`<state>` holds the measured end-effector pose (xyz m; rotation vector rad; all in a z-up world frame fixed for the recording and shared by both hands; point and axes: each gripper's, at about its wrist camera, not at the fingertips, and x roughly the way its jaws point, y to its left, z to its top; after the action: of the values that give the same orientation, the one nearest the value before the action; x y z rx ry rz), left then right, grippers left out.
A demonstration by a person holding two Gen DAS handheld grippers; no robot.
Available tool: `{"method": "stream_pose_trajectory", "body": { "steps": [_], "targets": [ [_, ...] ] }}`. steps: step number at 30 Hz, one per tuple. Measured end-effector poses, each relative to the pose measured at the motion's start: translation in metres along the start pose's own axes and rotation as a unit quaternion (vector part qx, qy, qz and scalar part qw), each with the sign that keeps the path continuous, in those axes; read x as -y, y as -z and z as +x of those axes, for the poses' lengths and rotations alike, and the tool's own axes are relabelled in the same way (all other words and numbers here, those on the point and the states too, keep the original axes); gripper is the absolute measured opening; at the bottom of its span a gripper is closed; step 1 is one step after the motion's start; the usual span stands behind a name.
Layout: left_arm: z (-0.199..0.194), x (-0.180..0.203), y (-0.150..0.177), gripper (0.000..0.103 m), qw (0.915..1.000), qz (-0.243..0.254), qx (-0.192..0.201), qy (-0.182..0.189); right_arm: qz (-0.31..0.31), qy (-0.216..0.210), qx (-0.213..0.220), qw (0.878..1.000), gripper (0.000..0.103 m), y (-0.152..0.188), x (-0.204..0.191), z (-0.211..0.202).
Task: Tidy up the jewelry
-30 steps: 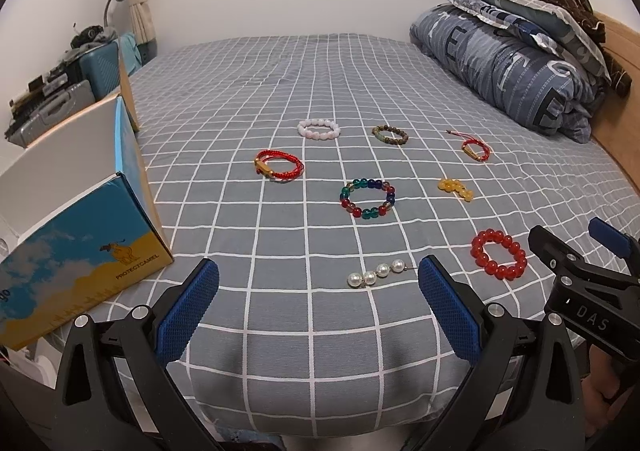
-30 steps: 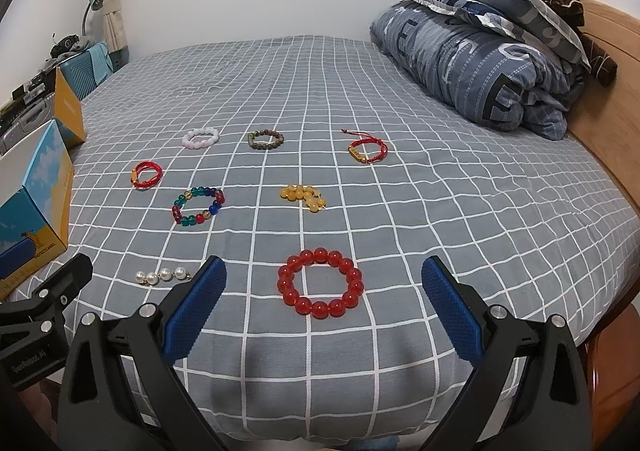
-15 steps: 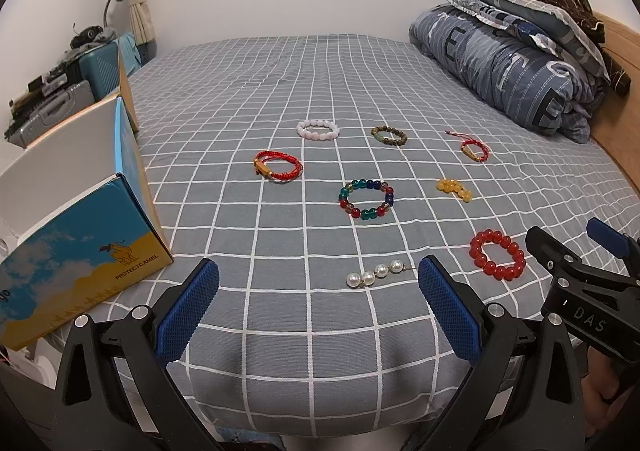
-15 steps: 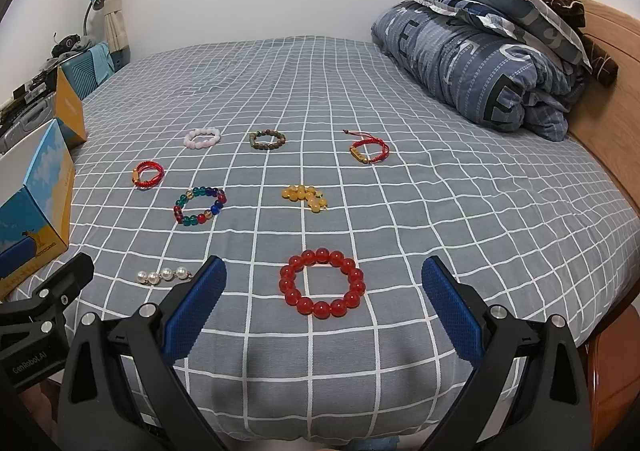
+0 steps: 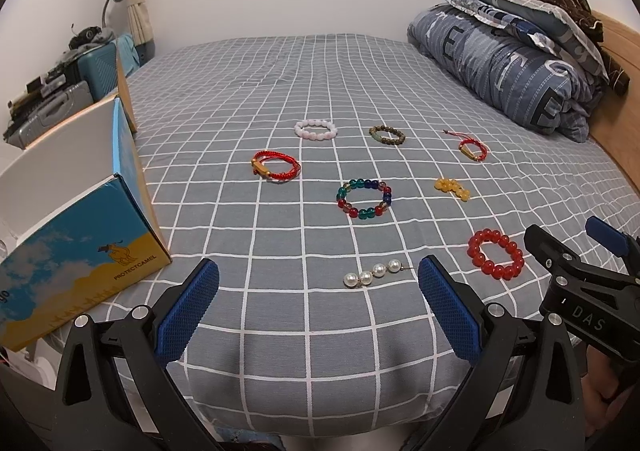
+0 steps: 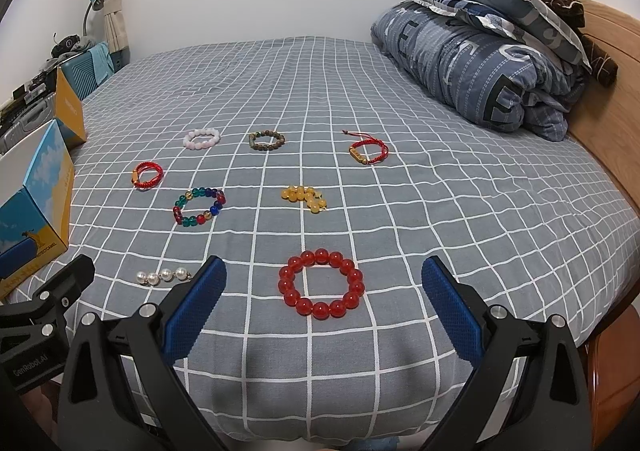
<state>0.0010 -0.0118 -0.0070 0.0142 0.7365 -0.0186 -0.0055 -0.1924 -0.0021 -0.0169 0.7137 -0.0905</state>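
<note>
Several bracelets lie spread on a grey checked bed (image 5: pixel 280 91). Nearest the front edge are a short string of pearls (image 5: pixel 377 273) and a big red bead bracelet (image 6: pixel 321 283). Farther back lie a multicoloured glass bead bracelet (image 5: pixel 364 199), a yellow bead cluster (image 6: pixel 304 198), a red cord bracelet (image 5: pixel 276 166), a second red cord bracelet (image 6: pixel 367 151), a pink bead bracelet (image 5: pixel 315 129) and a brown bead bracelet (image 6: pixel 267 141). My left gripper (image 5: pixel 318 311) is open, hovering just short of the pearls. My right gripper (image 6: pixel 322 311) is open, with the red bead bracelet just ahead between its fingers.
An open blue and yellow cardboard box (image 5: pixel 76 235) stands on the bed's left front corner. A folded duvet and pillows (image 6: pixel 492 63) are piled at the far right against a wooden headboard (image 6: pixel 608 99). Suitcases (image 5: pixel 60 91) stand beside the bed on the left.
Both grippers have drifted very slightly; the jewelry lies where it was. Nothing has been picked up.
</note>
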Motion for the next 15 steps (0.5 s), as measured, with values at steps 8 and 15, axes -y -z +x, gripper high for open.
{"method": "stream_pose_trajectory", "body": {
  "steps": [8, 15],
  "targets": [
    [-0.0003, 0.0002, 0.0006, 0.097, 1.0, 0.001, 0.0, 0.0, 0.0, 0.0, -0.001, 1.0, 0.094, 0.0, 0.0002, -0.0003],
    [-0.0008, 0.0004, 0.0007, 0.097, 1.0, 0.002, -0.001, 0.0, -0.002, 0.001, -0.001, 1.0, 0.094, 0.0002, -0.0002, 0.0005]
  ]
}}
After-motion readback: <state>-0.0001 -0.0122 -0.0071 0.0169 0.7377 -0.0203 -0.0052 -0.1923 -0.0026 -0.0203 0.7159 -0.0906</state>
